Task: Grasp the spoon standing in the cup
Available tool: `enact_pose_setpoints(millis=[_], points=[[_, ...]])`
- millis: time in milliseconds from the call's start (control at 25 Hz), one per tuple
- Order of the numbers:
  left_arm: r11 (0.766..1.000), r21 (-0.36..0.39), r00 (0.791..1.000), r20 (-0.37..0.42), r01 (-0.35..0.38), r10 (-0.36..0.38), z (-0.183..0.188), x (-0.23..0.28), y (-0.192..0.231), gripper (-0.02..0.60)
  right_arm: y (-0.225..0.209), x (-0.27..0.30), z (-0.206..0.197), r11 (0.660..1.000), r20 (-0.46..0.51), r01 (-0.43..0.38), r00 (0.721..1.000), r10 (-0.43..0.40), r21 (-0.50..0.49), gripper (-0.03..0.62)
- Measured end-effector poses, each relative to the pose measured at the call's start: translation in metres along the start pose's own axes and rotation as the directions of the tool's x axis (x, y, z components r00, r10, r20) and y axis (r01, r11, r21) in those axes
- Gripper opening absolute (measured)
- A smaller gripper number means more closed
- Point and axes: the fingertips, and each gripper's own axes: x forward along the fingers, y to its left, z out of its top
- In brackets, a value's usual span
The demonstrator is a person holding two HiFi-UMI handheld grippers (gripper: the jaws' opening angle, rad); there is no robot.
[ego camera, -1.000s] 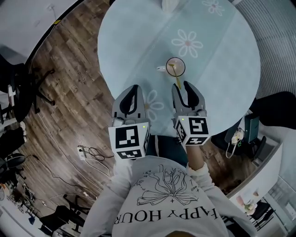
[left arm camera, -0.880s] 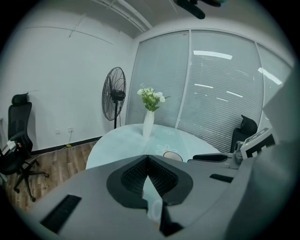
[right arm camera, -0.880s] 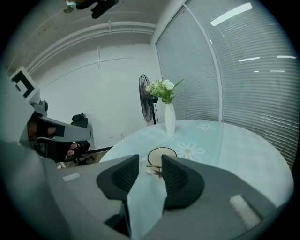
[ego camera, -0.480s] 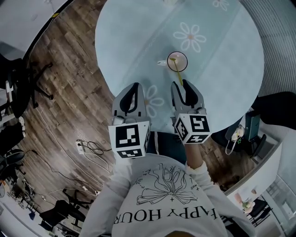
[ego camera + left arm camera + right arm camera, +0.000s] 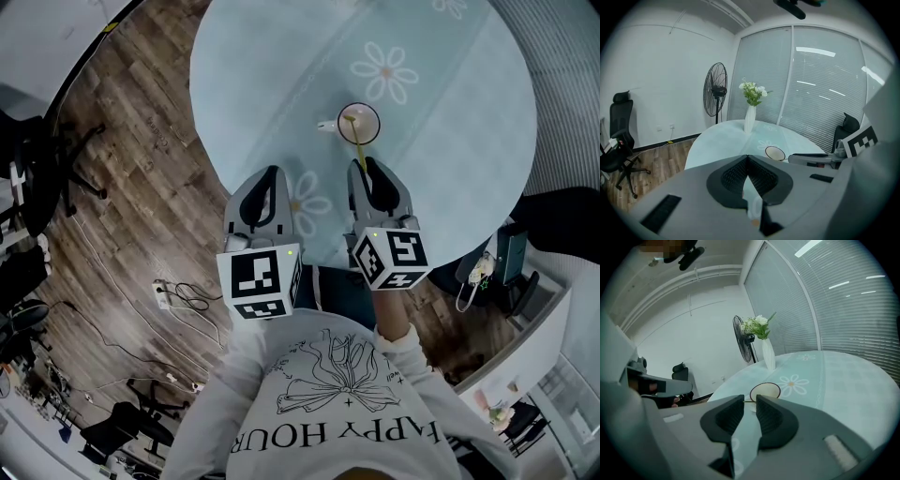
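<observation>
Head view: spoon [image 5: 356, 145] handle toward person [image 5: 328, 394]

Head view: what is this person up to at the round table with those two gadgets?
A person holds a two-jaw gripper in each hand over a pale blue round table. The right gripper has just been closing its jaws around the thin yellow spoon leaning out of the small pale cup, but isn't pinching it yet. The left gripper hangs shut and empty alongside.
</observation>
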Motion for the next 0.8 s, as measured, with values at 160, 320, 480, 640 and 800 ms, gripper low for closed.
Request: enact_pose_setpoints(millis=[160, 320, 480, 640, 800], points=[[1.000, 0.002, 1.000, 0.004, 0.005, -0.005, 0.004, 0.001, -0.002, 0.008, -0.003, 0.000, 0.002, 1.000, -0.005, 0.002, 1.000, -0.002, 0.002, 0.089], [1.000, 0.001, 1.000, 0.003, 0.007, -0.007, 0.004, 0.004, -0.007, 0.008, -0.008, 0.000, 0.000, 1.000, -0.017, 0.012, 1.000, -0.012, 0.001, 0.084], [1.000, 0.008, 1.000, 0.011, 0.019, -0.019, 0.008, 0.006, -0.010, 0.008, -0.014, 0.004, -0.003, 0.999, -0.033, 0.031, 0.999, -0.032, -0.014, 0.078], [1.000, 0.007, 1.000, 0.003, 0.011, -0.011, 0.006, 0.006, -0.009, 0.008, -0.017, 0.008, -0.006, 0.999, -0.049, 0.044, 0.998, -0.045, -0.013, 0.076], [1.000, 0.004, 1.000, -0.001, -0.001, 0.001, 0.005, 0.007, -0.007, 0.008, -0.020, 0.009, -0.002, 0.998, -0.032, 0.056, 0.998, -0.057, -0.031, 0.062]])
